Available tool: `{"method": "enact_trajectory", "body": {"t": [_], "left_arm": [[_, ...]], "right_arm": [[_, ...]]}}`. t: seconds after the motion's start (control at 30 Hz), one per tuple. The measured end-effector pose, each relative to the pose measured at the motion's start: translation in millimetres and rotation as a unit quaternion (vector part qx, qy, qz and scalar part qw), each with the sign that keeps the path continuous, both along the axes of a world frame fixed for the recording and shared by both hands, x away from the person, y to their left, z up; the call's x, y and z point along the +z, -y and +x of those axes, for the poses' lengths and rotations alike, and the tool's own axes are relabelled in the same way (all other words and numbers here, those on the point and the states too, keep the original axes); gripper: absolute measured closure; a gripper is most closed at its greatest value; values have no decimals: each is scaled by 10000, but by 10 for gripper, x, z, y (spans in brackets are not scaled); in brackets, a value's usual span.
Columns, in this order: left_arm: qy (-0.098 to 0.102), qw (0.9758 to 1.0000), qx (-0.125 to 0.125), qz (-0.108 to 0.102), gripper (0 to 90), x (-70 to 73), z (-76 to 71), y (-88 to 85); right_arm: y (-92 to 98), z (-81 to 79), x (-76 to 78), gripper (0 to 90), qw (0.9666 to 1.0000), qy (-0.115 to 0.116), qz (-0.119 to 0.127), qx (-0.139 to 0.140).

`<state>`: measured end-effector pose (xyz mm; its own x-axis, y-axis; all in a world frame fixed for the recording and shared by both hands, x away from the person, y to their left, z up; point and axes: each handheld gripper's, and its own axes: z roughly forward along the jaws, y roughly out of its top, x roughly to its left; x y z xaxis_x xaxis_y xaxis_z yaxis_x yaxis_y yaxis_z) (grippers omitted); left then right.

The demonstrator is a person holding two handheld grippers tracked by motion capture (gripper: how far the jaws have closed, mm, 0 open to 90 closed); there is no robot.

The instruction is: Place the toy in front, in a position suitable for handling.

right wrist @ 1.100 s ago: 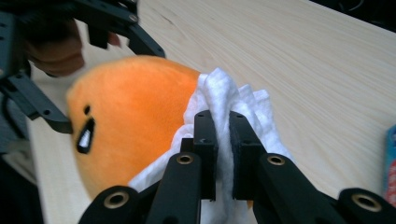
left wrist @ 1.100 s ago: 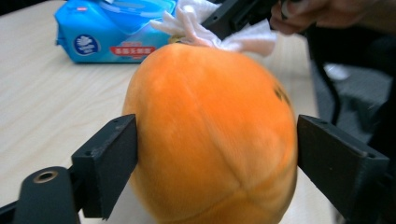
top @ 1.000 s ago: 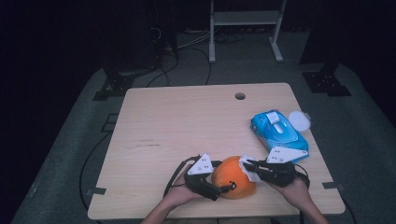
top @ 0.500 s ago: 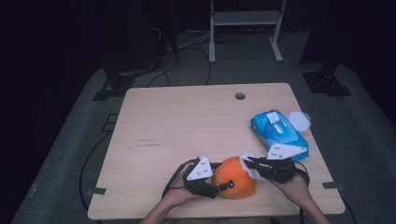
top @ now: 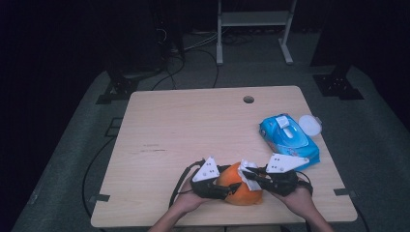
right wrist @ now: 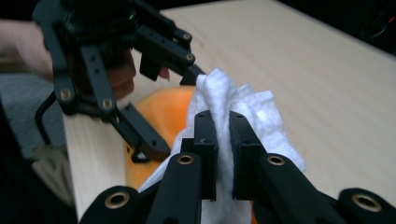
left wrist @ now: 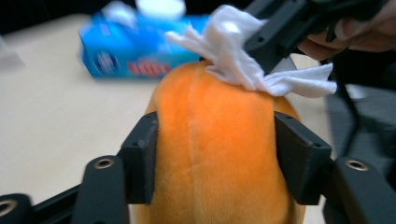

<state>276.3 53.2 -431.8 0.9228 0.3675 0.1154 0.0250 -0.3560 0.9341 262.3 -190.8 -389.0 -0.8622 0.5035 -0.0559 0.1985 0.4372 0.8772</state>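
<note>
An orange plush toy (top: 241,192) lies near the table's front edge. My left gripper (top: 231,187) has just been closing its jaws, and they now press on the toy's two sides. In the left gripper view both pads (left wrist: 142,158) dent the orange plush toy (left wrist: 215,149). My right gripper (top: 250,177) is shut on a crumpled white wipe (top: 247,169) that rests on the toy's top. In the right gripper view the wipe (right wrist: 254,112) is pinched upright between my right gripper's (right wrist: 223,154) jaws, with the toy (right wrist: 163,112) just beyond.
A blue pack of wet wipes (top: 289,137) lies at the table's right, with a round white lid (top: 310,124) beside it. The wooden table (top: 193,125) has a small hole (top: 248,99) near its far edge. A metal stand and cables are on the floor behind.
The left gripper's jaws have closed in on the orange toy. The right gripper has shifted slightly with the wipe against the toy.
</note>
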Motion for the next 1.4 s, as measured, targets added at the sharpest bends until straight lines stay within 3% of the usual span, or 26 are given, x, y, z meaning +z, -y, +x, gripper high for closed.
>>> {"method": "enact_trajectory", "body": {"t": [0.03, 0.07, 0.1, 0.17, 0.2, 0.27, 0.33, 0.4, 0.5, 0.67, 0.8, 0.97, 1.03, 1.17, 1.27, 1.33, 1.4], "left_arm": [[423, 9991, 39, 86, 399, -7, -22, 5], [855, 9959, 84, 277, 397, -35, -34, 12], [1040, 9933, 127, 481, 386, -77, -30, 16], [701, 9972, 81, 245, 336, -132, 24, -27], [511, 9984, 74, 229, 286, -132, 48, -38], [121, 9997, 42, 197, 175, -95, 88, -38], [-146, 9997, 151, 127, 152, -83, 110, -36], [81, 9995, 216, 236, 259, -119, 102, -64], [3, 9996, 209, 174, 330, -142, 108, -96], [-108, 9996, 205, 137, 333, -176, 138, -162], [-114, 9997, 189, 90, 329, -191, 143, -166], [246, 9994, 74, 217, 327, -194, 73, -102], [306, 9991, 47, 300, 328, -185, 55, -99], [148, 9996, 5, 248, 329, -192, 78, -149], [126, 9996, -10, 240, 328, -189, 87, -152], [114, 9996, -11, 240, 313, -185, 94, -154], [-67, 9997, -5, 215, 232, -153, 123, -161]], "right_arm": [[-14, -6, 30, 826, 9999, 84, 13, -56], [-25, 3, 49, 826, 9999, 128, 27, -71], [-36, 23, 51, 826, 9999, 122, 24, -70], [-59, 69, -7, 827, 9996, 123, -210, -144], [-57, 91, -56, 827, 9997, 55, -211, -141], [-61, 109, -109, 827, 9999, -88, -106, -100], [-134, 69, -101, 827, 9998, 10, -192, -59], [-210, 32, -94, 827, 9994, 103, -323, -21], [-187, 48, -87, 827, 9993, 135, -339, -29], [75, 110, -109, 828, 9984, 190, -388, -377], [269, 148, -155, 828, 9980, -141, -150, -604], [116, 111, -72, 827, 9994, -53, 54, -344], [40, 117, -50, 826, 9997, -17, 20, -227], [140, 184, -110, 827, 9992, -128, 5, -370], [349, 285, -153, 827, 9964, -430, 287, -671], [397, 323, -178, 826, 9952, -606, 431, -637], [355, 333, -215, 827, 9953, -702, 390, -542]]}}
